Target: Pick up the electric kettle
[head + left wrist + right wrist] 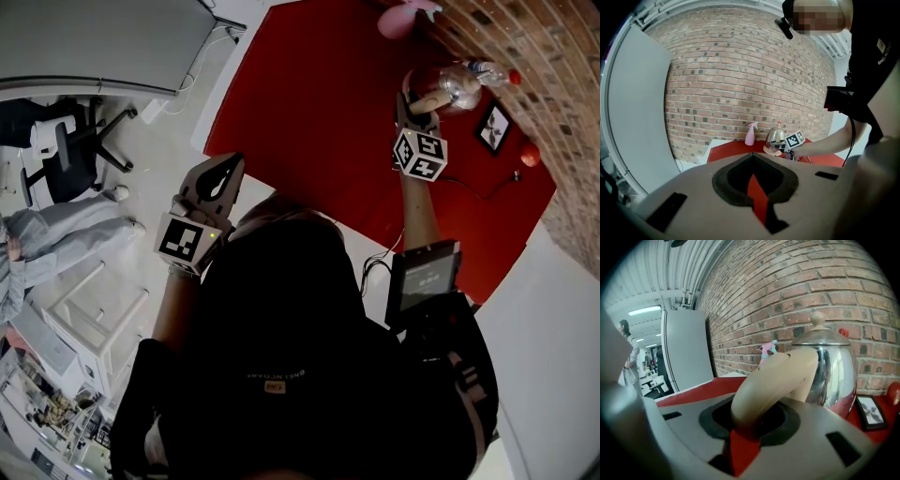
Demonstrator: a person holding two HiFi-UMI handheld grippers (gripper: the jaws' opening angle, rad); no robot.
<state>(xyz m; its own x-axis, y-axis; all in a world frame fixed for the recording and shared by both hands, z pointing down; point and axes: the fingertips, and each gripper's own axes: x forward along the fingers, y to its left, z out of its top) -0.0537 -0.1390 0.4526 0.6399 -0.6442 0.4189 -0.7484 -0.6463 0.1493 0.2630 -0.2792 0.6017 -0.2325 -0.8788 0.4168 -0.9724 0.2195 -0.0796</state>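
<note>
The electric kettle (461, 86) is shiny steel with a knobbed lid and a cream handle (773, 380). It stands on the red cloth (328, 112) close to the brick wall (544, 75). My right gripper (417, 105) reaches to its near side. In the right gripper view the right gripper (757, 416) is shut round the handle, which fills the hollow between the jaws, with the kettle (829, 366) just beyond. My left gripper (225, 173) hangs back over the cloth's near edge, shut and holding nothing. The left gripper view shows the left gripper (752, 180) far from the kettle (776, 139).
A pink spray bottle (405, 19) stands left of the kettle by the wall. A small picture frame (494, 127) and a red ball (531, 155) lie to its right, with a thin cord (487, 192) across the cloth. An office chair (70, 150) and another person (56, 234) are at far left.
</note>
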